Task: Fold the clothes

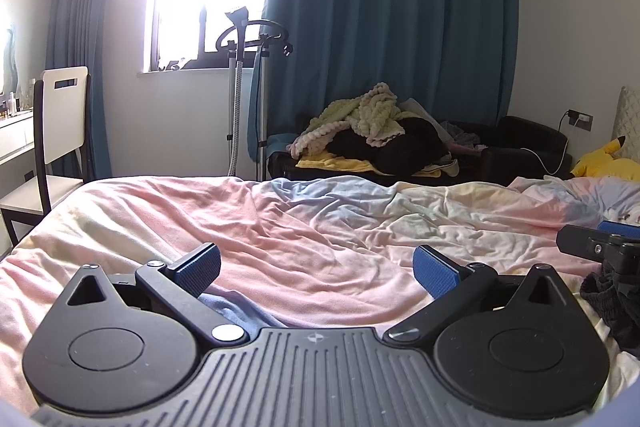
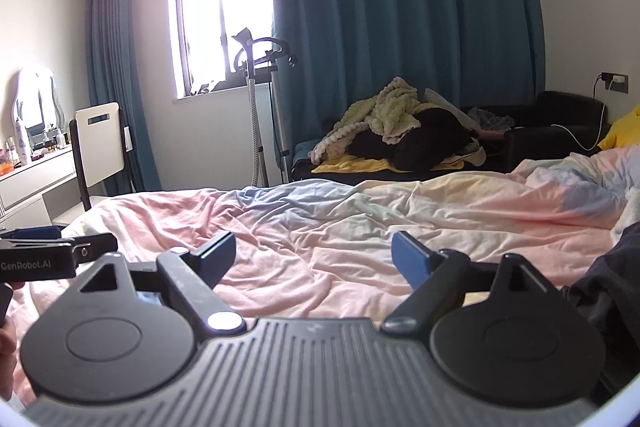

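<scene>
Risk of snagging rumpled bed sheet [image 1: 304, 227] along with dark garment [image 2: 608, 283], both left hand-held gripper [image 1: 316, 269] and right hand-held gripper [image 2: 314, 257] gaping wide, empty.

pink-pastel wrinkled cotton-like bedsheet [image 1: 304, 227]: matt, soft | black ribbed plastic left gripper [image 1: 316, 267]: matt | teal cloth curtain [image 2: 400, 27]: matt, pleated
</scene>
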### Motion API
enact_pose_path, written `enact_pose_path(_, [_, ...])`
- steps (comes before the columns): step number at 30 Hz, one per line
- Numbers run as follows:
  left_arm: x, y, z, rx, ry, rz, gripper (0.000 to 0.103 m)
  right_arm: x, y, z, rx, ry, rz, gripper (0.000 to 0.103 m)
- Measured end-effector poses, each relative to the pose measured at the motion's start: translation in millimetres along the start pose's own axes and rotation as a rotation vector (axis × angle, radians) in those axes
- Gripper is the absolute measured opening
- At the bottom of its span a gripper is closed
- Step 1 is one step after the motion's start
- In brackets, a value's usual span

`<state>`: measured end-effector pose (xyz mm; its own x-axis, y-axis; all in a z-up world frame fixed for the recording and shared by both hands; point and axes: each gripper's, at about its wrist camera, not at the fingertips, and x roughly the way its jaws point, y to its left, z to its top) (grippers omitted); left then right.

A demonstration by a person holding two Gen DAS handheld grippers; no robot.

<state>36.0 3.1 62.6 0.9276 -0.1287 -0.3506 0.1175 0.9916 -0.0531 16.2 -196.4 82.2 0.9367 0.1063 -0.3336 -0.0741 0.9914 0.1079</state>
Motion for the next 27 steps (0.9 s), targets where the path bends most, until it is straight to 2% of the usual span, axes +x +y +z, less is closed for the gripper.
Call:
enact_pose_path(7, [-3.6, 0.8, -0.5, 0.002, -0.004, 0.0, 0.103, -0.9, 3.6, -0.7, -0.012, -0.004, -0.011, 0.088])
enact_pose_path(10, [-3.6, 0.8, -0.8, 0.003, -0.006, 0.0, 0.103, -0.1, 3.6, -1.6, -0.012, -0.005, -0.022, 0.097])
enact_pose_path(11, [-3.2, 1.0, -1.1, 0.001, -0.005, -0.003, 0.103, 0.0, 2.8, -2.2, -0.006, -0.007, -0.027, 0.103])
enact_pose_path(27, [-0.2, -0.9, -3.3, 0.006, 0.002, 0.024, 0.103, 4.9, 0.3, -7.1, -0.004, 0.006, -0.043, 0.103])
